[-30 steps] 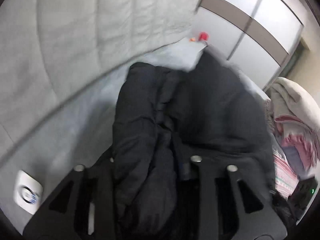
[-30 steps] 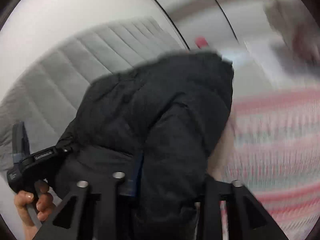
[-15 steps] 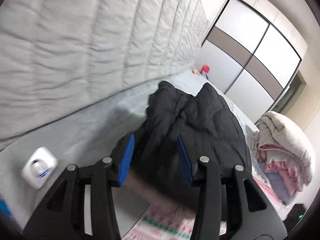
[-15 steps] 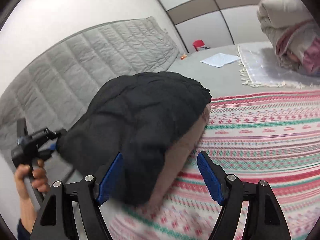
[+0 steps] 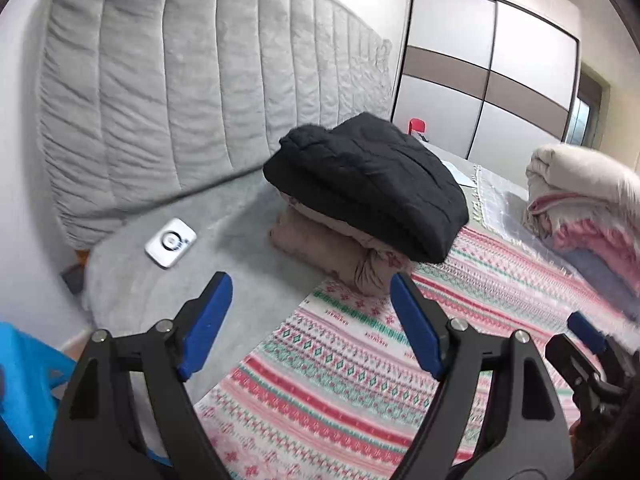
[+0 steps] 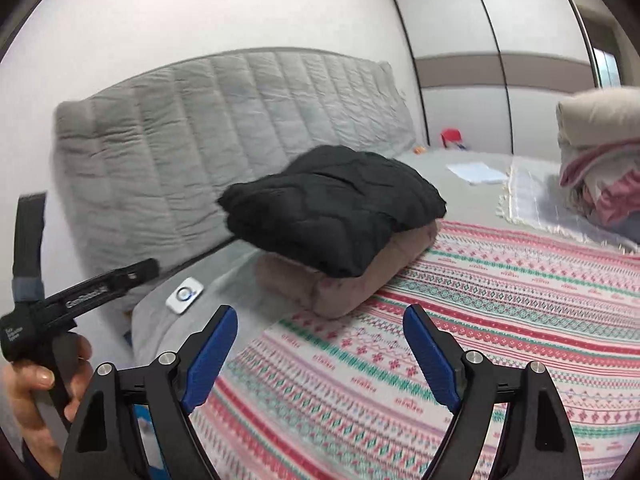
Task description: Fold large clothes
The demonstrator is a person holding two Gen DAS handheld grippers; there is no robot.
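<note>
Black quilted jacket (image 5: 368,184): folded into a compact bundle, lying on top of a folded pinkish-beige garment (image 5: 340,248), near the padded grey headboard (image 5: 200,80).
Stack's place: on the bed, at the edge where the grey sheet (image 5: 160,280) meets the striped patterned blanket (image 5: 360,360).
Left gripper (image 5: 310,320): jaws wide apart, holding nothing, clear of the stack, blue pads (image 5: 206,322) showing.
Right gripper (image 6: 320,354): jaws spread wide, empty, apart from the jacket.
Left hand (image 6: 36,392): wrapped around the left gripper's handle.
White device (image 5: 171,242): flat on the grey sheet, left of the stack.
Bedding pile (image 5: 584,200): far right, well apart.
</note>
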